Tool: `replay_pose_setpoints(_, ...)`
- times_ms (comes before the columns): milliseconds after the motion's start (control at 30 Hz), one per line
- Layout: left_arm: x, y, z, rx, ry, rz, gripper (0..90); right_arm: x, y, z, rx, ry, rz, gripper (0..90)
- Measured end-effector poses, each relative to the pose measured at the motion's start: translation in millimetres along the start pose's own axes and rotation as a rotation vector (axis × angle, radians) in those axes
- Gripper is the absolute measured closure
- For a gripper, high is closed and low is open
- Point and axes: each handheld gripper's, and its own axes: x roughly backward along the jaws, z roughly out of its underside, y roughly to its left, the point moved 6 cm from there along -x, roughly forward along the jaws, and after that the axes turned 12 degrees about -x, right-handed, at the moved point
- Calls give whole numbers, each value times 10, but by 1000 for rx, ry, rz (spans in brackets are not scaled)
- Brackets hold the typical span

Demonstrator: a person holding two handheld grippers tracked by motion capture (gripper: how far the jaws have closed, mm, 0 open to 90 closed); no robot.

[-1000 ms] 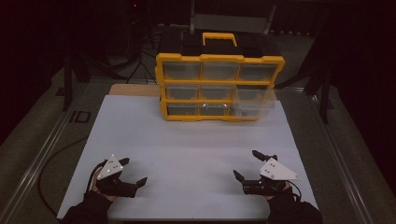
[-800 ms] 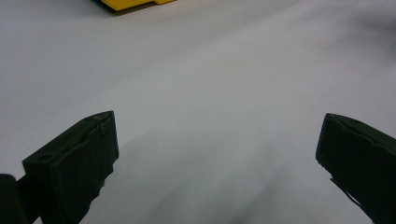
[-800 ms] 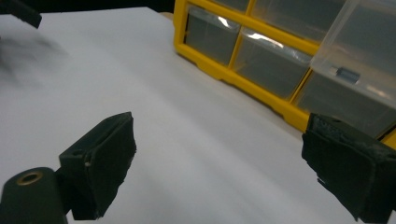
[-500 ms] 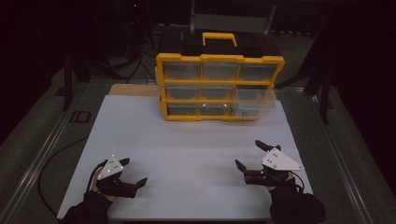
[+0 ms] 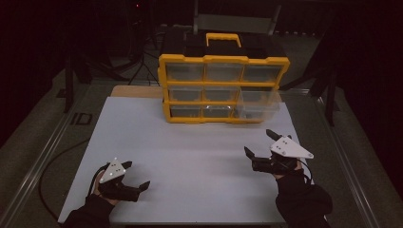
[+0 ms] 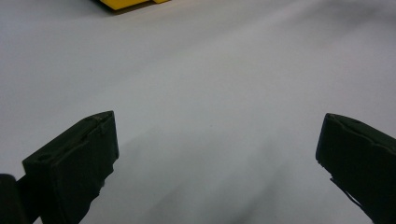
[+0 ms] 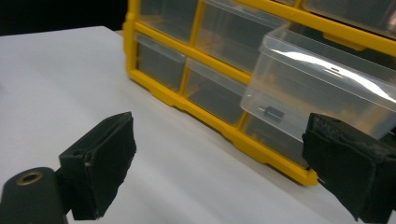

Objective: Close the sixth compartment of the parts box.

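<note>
Just ahead of right claw [image 5: 257, 148]: pulled-out drawer [image 5: 259, 103].

A white table top [image 5: 190, 156] took up the middle of the frame, with a strip of bare wood [image 5: 135, 91] showing at its far left corner. A metal rail [image 5: 50, 147] ran down the left side, a black cable [image 5: 47, 176] curled beside it, and a grey chair [image 5: 235, 21] stood at top centre.
</note>
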Motion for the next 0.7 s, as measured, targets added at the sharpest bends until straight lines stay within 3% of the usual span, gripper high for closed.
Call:
replay_pose_setpoints(233, 1, 0, -2, 1, -2, 0, 0, -101, -165, 14, -47, 5, 94, 95)
replay_pose_setpoints(267, 2, 1, -4, 0, -2, 0, 0, -123, -216, 25, -56, 2, 127, 95)
replay_pose_setpoints(700, 1, -3, 0, -1, 2, 2, 0, -281, -369, 213, -108, 34, 191, 96)
